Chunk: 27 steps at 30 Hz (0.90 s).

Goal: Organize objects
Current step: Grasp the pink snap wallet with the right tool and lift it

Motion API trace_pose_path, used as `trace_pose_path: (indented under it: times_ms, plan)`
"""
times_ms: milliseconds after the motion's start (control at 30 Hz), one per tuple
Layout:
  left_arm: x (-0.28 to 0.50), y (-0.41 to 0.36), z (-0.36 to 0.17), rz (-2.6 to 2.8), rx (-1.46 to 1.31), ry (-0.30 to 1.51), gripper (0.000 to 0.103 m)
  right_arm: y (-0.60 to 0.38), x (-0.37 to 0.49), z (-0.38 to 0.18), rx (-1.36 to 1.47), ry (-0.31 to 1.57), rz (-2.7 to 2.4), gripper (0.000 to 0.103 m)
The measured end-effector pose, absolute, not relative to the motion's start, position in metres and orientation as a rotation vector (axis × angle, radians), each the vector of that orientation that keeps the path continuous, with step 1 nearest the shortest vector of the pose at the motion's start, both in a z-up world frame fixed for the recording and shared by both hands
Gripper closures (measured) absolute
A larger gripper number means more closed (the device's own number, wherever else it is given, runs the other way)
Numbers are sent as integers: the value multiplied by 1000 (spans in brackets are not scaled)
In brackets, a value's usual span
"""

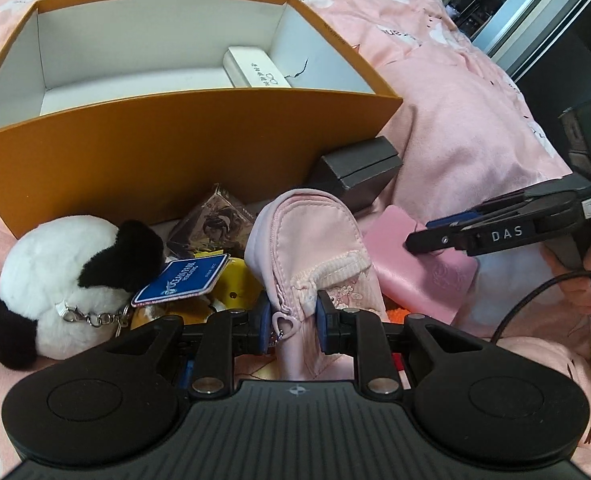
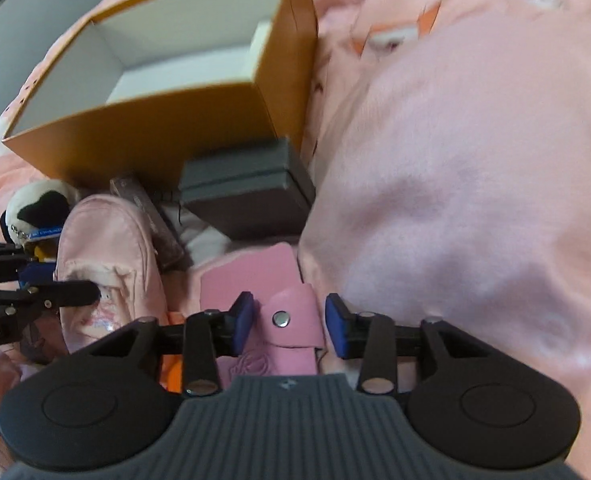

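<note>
Clutter lies heaped at the foot of the orange box (image 1: 167, 152), likely waiting to go in; the box, upper left in both views, holds only a white case (image 1: 255, 68); the left gripper (image 1: 293, 314), low in its frame, pinches the pink pouch (image 1: 307, 240) by its zipper end, probably to lift it; the right gripper (image 2: 289, 320) stands part-open astride the pink wallet (image 2: 283, 320), pads clear of it.
</note>
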<state>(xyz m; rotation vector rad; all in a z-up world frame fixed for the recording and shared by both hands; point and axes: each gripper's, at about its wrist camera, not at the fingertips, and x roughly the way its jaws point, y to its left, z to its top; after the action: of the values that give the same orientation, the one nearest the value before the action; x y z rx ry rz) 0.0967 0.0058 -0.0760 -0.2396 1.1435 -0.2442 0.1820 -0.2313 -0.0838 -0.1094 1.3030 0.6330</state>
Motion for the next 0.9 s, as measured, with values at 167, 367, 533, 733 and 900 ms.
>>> trace_pose_path:
  times_ms: [167, 367, 533, 733, 900]
  plan:
    - [105, 4, -80, -243, -234, 1158, 78, -239, 187, -95, -45, 1351, 649, 60]
    - [109, 3, -84, -248, -236, 1160, 78, -244, 182, -93, -47, 1399, 690, 61]
    - [111, 3, -86, -251, -238, 1158, 78, -255, 191, -113, 11, 1462, 686, 60]
    - [110, 3, -86, -248, -242, 1155, 78, -256, 187, -119, 41, 1477, 674, 59]
    - [108, 5, -85, -254, -260, 1140, 79, -254, 169, -102, 14, 1411, 658, 68]
